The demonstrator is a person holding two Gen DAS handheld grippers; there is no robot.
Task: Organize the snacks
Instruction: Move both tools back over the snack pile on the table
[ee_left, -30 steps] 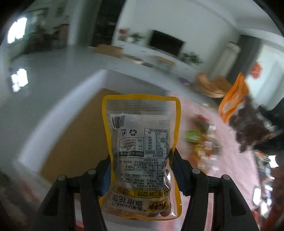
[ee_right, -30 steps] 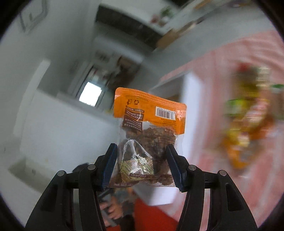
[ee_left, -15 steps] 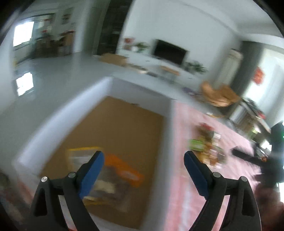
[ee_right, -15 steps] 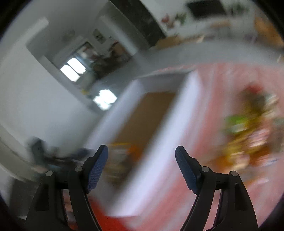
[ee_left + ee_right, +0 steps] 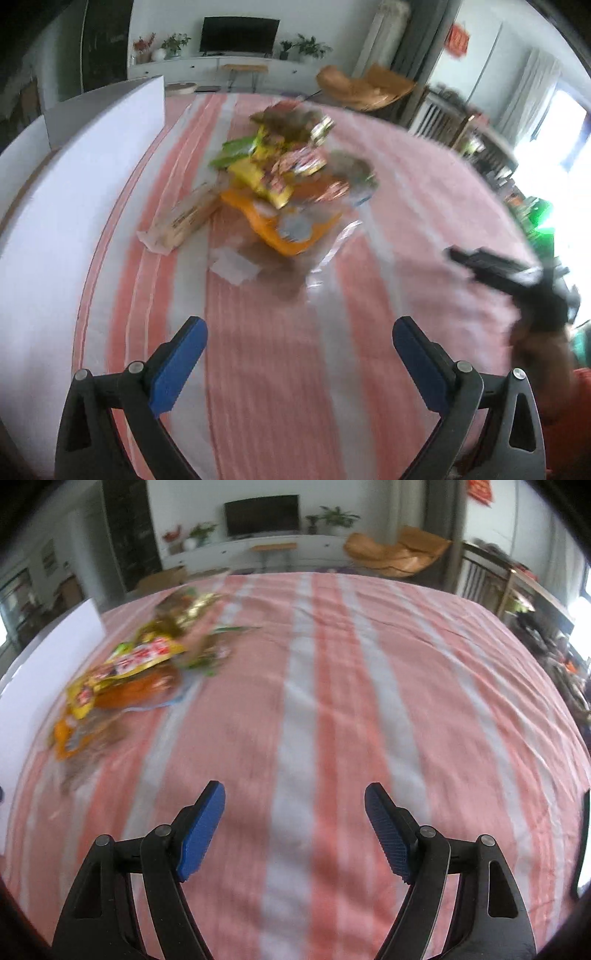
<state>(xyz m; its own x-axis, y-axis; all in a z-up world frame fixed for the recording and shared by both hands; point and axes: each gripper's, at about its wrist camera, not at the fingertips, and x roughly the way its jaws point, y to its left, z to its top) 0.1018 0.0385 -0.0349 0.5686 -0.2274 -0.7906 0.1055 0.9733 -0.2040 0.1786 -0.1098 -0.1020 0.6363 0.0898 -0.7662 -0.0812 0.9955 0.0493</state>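
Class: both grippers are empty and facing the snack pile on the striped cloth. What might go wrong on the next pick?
The snack pile is packets overlapping, so a gripper could lift two or drag neighbours. The right gripper is close beside the left gripper; reaching together, they might collide.

Beyond the striped pink and white cloth (image 5: pixel 332 701) we see a dark television (image 5: pixel 261 514) on a long white cabinet (image 5: pixel 236 552), with potted plants (image 5: pixel 338 517) beside it. A tan chair (image 5: pixel 399 554) stands to the right of the cabinet. In the left wrist view a red hanging ornament (image 5: pixel 459 38) shows near the window.
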